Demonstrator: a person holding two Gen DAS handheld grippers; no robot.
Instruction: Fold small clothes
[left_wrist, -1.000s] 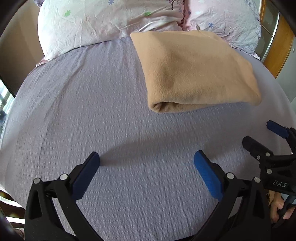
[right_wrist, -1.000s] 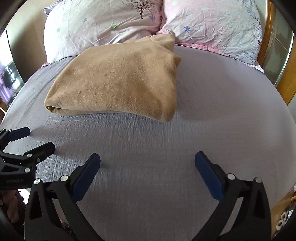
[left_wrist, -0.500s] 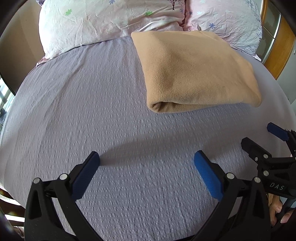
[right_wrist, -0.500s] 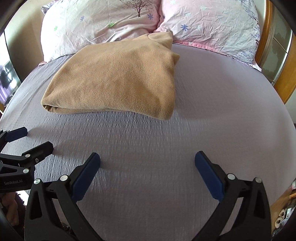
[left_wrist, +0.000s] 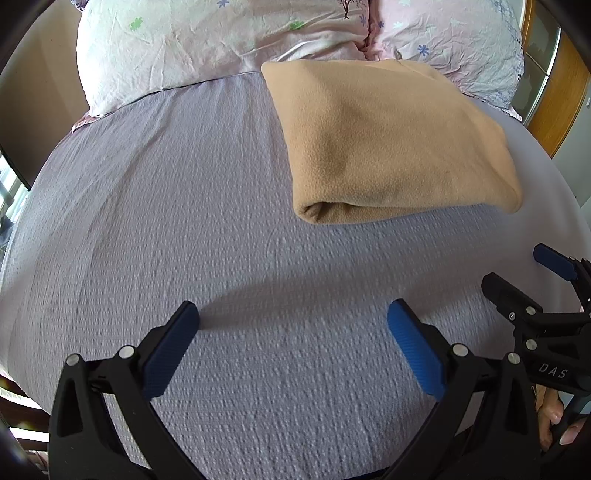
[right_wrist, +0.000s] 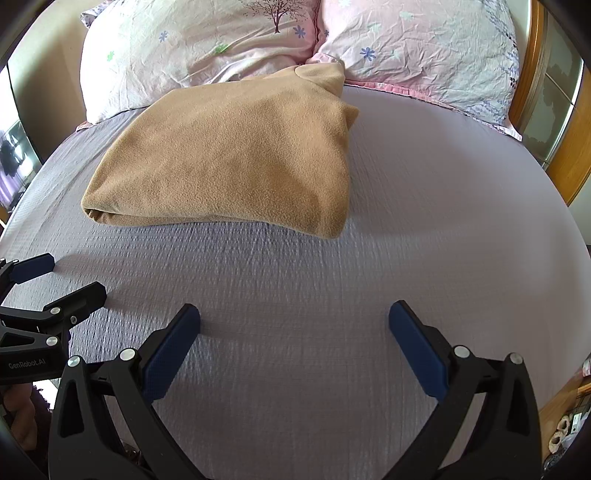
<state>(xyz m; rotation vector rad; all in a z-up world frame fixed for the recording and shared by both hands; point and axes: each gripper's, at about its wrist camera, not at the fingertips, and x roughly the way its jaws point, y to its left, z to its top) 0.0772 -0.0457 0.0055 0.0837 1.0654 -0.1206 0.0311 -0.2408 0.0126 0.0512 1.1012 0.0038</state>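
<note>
At about 11 o'clock of the left wrist view a floral pillow lies at the head of the bed. Lower down, the left gripper hovers over bare lilac sheet, its blue fingers spread wide apart and holding nothing. At 1 o'clock lies the tan fleece garment, doubled over into a thick rectangle whose rolled fold edge faces the grippers and whose far end touches the pillows. At 4 o'clock the right gripper shows from the side; in its own view its fingers are likewise wide apart and empty, with the garment at 11 o'clock and a second pillow at 1 o'clock.

The garment looks already folded, so the step in hand seems to be the pause after a fold: both grippers are well apart from the cloth. If another fold is wanted, the next move calls for reaching forward to the near corners, pinching every layer together, since the bulky fleece may slip or spring open.
</note>
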